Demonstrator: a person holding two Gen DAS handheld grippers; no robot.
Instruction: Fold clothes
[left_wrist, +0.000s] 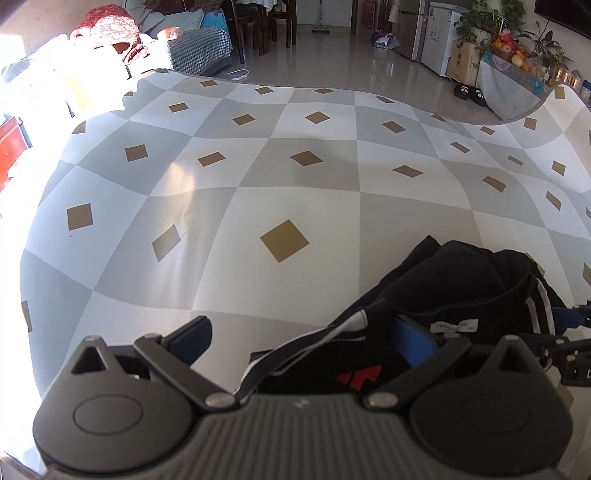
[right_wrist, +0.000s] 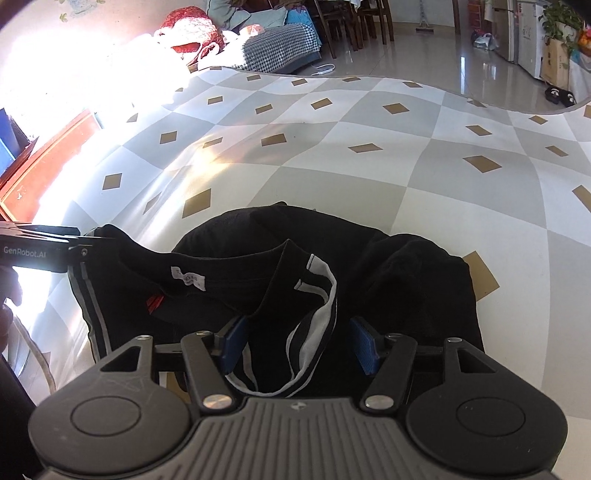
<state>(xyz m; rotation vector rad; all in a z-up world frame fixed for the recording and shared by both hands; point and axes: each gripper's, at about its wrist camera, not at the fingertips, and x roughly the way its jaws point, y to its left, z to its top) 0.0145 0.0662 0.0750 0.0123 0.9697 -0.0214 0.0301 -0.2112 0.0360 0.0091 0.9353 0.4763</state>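
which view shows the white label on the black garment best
The right wrist view: the white label lies unobstructed inside the collar of the black garment. In the left wrist view the label is small, at the garment's edge near the tongs.

A checked mat (left_wrist: 258, 177) covers the floor, with a houndstooth cushion (left_wrist: 199, 51) and black slippers (left_wrist: 469, 92) beyond.

A black garment (right_wrist: 325, 266) trimmed with white stripes and a red mark is seen on a mat (left_wrist: 258, 177) checked in grey and white with tan diamonds. Blue pads (right_wrist: 364, 347) are seen on the black right gripper (right_wrist: 299, 349).
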